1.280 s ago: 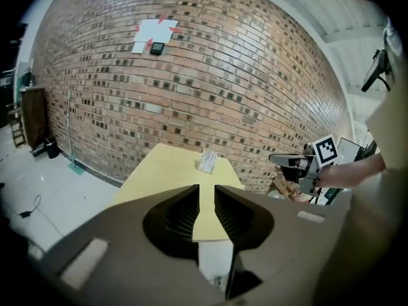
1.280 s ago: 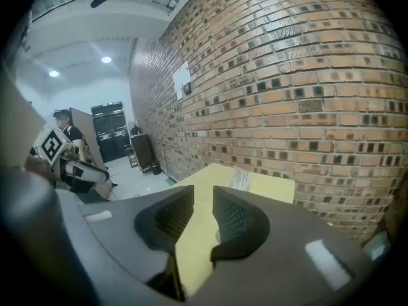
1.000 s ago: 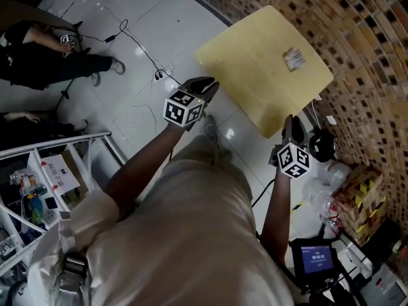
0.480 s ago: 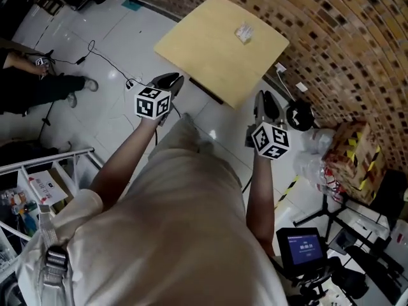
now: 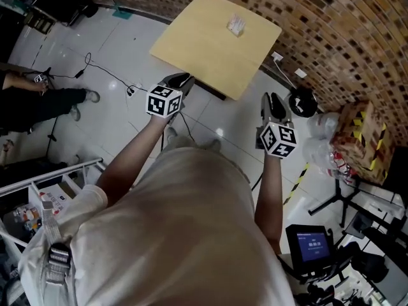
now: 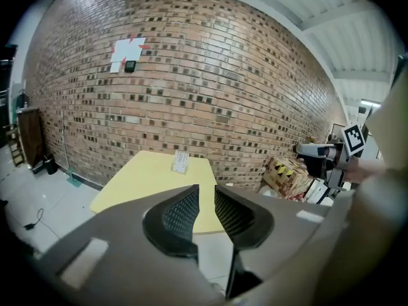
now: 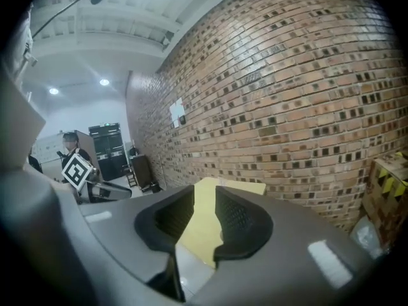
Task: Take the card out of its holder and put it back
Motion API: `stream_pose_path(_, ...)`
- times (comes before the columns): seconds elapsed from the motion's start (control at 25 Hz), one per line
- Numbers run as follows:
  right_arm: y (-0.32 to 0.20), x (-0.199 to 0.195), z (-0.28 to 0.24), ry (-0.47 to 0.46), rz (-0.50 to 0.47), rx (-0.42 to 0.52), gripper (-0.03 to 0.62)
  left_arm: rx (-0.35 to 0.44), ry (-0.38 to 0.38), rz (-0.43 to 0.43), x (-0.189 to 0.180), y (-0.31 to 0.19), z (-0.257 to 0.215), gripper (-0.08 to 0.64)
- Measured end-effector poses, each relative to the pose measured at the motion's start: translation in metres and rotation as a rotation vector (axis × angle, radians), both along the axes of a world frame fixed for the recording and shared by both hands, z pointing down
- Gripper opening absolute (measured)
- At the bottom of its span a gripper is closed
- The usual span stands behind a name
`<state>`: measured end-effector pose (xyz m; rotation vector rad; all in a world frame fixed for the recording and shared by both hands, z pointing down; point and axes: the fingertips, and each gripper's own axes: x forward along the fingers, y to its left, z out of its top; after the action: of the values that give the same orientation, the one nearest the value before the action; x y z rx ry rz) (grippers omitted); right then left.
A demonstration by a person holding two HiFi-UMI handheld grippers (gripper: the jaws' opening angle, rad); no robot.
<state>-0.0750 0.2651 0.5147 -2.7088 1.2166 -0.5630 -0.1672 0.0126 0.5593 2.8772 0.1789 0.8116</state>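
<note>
Head view: card holder (image 5: 236, 24) lies well beyond left fingers (image 5: 179, 80), right fingers (image 5: 276, 104).

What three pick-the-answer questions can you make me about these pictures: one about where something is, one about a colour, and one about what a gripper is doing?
1. Where is the card holder?
A. On the floor
B. On the table, at the side near the brick wall
C. On a chair

2. What colour is the table top?
A. Blue
B. Black
C. Yellow

3. How do the left gripper's jaws stand?
A. A little apart, with nothing between them
B. Shut on a card
C. Shut on a cable

Answers:
1 B: the head view shows the small pale holder on the table's far side, by the wall.
2 C: the top looks pale yellow in all three views.
3 A: the left gripper view shows a narrow gap, with only the table and floor beyond it.
</note>
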Motion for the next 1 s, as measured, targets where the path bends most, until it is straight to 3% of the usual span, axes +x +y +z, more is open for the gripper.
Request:
stream_pose_path(0.36, -0.013, -0.018, 0.048, -0.119, 0.031, -0.084, 0.11, 0.001, -0.035, 0.051, -0.013, -0.036, 0.011, 0.095)
stream_pose_path(0.64, -0.053, -0.023, 0.04, -0.084, 0.014, -0.124, 0.098, 0.01, -0.066, 0.062, -0.017, -0.079, 0.017, 0.095)
stream_pose_path(1.0, -0.071, -0.029, 0.039, -0.074, 0.063, -0.142, 0.081, 0.013, -0.049, 0.122, -0.008, -0.096, 0.009, 0.096)
